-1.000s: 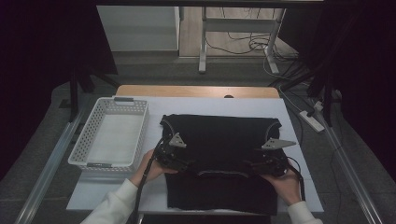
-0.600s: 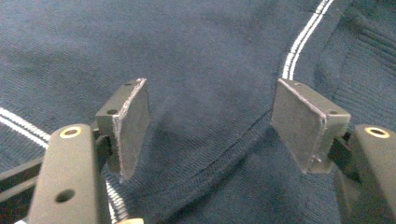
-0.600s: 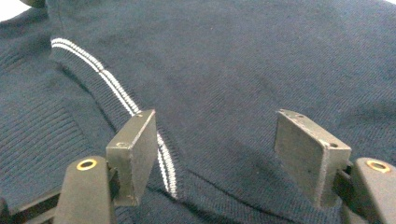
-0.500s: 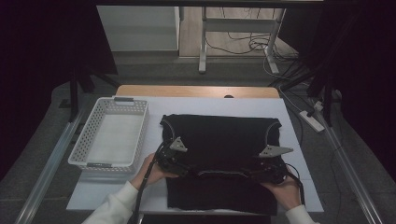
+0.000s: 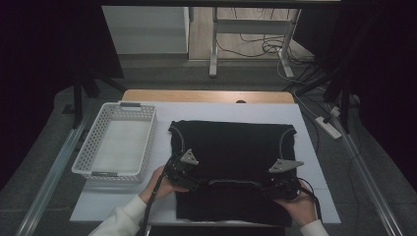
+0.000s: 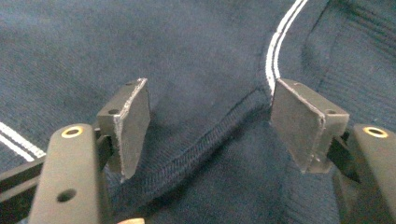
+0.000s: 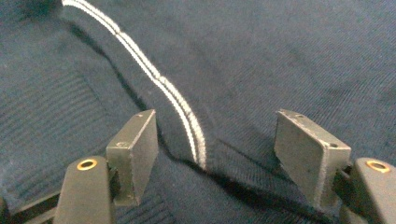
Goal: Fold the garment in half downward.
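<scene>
Looks like a lab / recording setup, not a home. Black curtains (image 5: 44, 59) hang at both sides, closing off the work area. Table (image 5: 216, 111) w/ white top and a wood strip at its far edge stands on grey floor. Metal rails (image 5: 51, 174) run along the left & right sides. Loose cables (image 5: 255, 46) lie on the floor past the far edge, near metal frame legs (image 5: 213, 44); a power strip (image 5: 328, 125) sits by the far right corner.

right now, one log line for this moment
left gripper open over sweater hem | right gripper open at white stripe | basket left of sweater
</scene>
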The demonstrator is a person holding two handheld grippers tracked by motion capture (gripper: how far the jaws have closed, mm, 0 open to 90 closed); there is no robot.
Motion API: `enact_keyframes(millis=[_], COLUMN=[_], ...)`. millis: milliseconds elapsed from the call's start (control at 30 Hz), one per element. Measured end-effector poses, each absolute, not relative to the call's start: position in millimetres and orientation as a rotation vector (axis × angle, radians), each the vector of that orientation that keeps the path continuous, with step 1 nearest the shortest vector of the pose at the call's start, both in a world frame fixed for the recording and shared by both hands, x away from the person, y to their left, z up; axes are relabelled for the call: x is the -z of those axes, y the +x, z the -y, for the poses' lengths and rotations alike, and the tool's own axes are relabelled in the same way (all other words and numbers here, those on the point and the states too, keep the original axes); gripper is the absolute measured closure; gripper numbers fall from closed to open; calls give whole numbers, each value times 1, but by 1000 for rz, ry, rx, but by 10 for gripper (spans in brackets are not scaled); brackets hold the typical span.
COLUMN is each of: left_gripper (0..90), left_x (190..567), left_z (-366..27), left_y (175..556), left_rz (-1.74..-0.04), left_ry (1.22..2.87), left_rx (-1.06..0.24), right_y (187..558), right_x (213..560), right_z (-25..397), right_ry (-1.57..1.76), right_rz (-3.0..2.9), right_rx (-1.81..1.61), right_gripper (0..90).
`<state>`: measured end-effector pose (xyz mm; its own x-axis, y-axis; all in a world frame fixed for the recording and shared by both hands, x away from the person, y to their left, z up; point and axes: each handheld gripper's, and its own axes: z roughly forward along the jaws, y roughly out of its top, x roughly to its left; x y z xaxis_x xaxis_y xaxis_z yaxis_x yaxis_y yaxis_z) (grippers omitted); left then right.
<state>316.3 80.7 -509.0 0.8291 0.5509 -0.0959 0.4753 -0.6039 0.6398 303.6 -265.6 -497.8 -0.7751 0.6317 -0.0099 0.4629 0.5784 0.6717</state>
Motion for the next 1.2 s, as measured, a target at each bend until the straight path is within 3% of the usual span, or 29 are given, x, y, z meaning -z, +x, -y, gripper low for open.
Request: enact_keyframes(millis=[533, 1067, 1133, 1200], left_gripper=[341, 593, 589, 530], left_x=[520, 525, 526, 526], left_z=[-71, -75, -75, -75], left_y=[315, 317, 317, 317], left_rz=[-726, -735, -735, -716], left_ry=[2370, 2380, 2378, 2380], left_rx=[-123, -163, -157, -131], right_y=[305, 309, 308, 307], right_x=[507, 508, 509, 509], right_z=[260, 265, 263, 259], right_ry=[903, 908, 896, 874], right_rz=[-2601, -2593, -2611, -2620], right_rx=[-893, -870, -876, -862], right_gripper=[317, 375, 368, 366])
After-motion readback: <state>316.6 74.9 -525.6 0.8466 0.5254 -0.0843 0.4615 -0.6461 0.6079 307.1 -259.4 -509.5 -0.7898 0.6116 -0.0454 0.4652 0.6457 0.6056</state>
